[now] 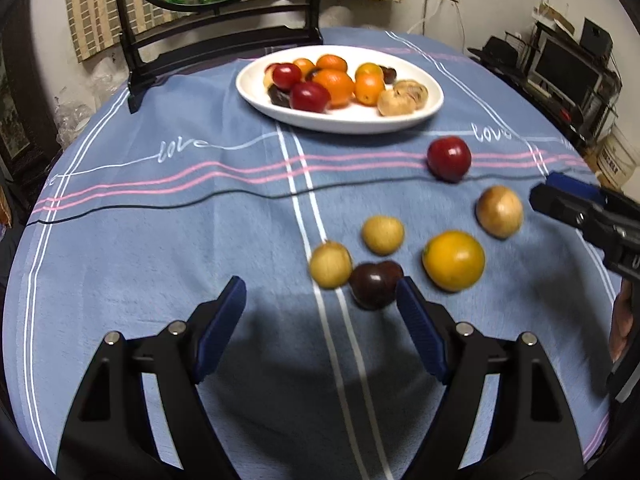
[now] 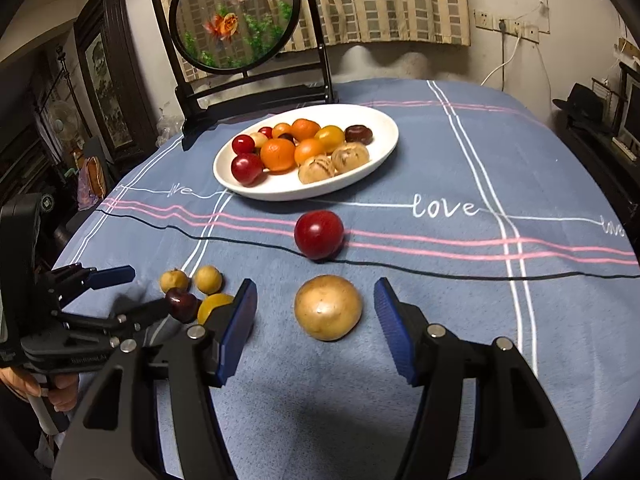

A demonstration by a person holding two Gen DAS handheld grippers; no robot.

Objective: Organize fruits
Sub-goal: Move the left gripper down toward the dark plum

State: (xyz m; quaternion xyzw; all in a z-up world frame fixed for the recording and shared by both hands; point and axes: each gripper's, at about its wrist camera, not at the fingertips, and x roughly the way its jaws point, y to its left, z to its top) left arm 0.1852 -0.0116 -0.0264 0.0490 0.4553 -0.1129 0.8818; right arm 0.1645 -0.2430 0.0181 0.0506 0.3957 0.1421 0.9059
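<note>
My left gripper (image 1: 322,300) stands released over a round table under a blue striped tablecloth (image 1: 160,240) lettered "love"; a dark plum (image 1: 374,284) lies just beside its right finger. My right gripper (image 2: 316,308) is likewise released, with a tan fruit (image 2: 328,307) between its fingers, untouched. A red plum (image 2: 319,234) lies beyond it. A white oval plate (image 2: 384,136) of mixed fruit sits farther back, before a round goldfish screen (image 2: 234,16) on a black stand. Checked curtains (image 2: 384,0) hang behind.
</note>
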